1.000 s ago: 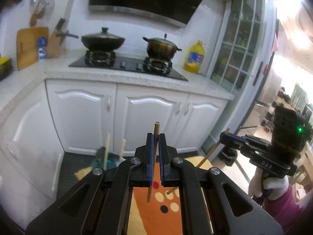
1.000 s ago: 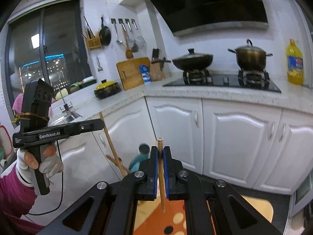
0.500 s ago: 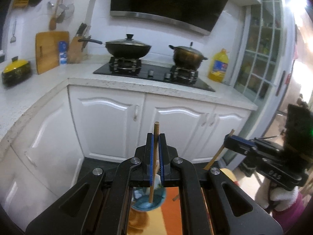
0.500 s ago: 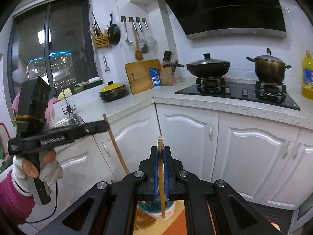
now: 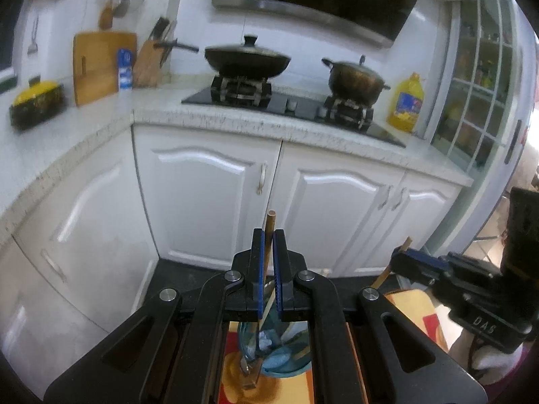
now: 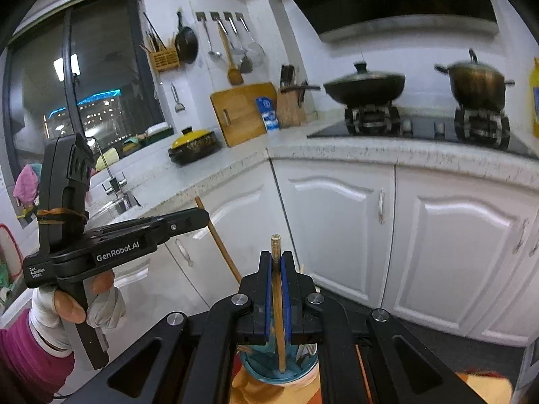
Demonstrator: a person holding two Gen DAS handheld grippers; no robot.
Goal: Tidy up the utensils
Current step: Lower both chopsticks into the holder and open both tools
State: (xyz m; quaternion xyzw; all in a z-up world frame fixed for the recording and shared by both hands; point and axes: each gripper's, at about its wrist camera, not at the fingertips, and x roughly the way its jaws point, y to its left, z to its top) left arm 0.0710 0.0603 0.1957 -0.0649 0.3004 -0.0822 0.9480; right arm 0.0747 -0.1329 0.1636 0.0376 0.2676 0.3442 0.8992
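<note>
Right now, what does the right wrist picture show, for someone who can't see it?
The right tongs pinch a chopstick upright above a blue cup. At left, a gloved hand holds the left tongs, shut on another chopstick, before white cabinets.

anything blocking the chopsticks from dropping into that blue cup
Nothing visible does. The right gripper holds its chopstick upright with the tip at the blue cup's open mouth; the left gripper holds its chopstick above it. Utensils already inside leave room.

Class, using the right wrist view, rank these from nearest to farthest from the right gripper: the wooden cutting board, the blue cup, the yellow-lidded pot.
1. blue cup, just below the right gripper
2. yellow-lidded pot, left counter
3. wooden cutting board, against back wall
</note>
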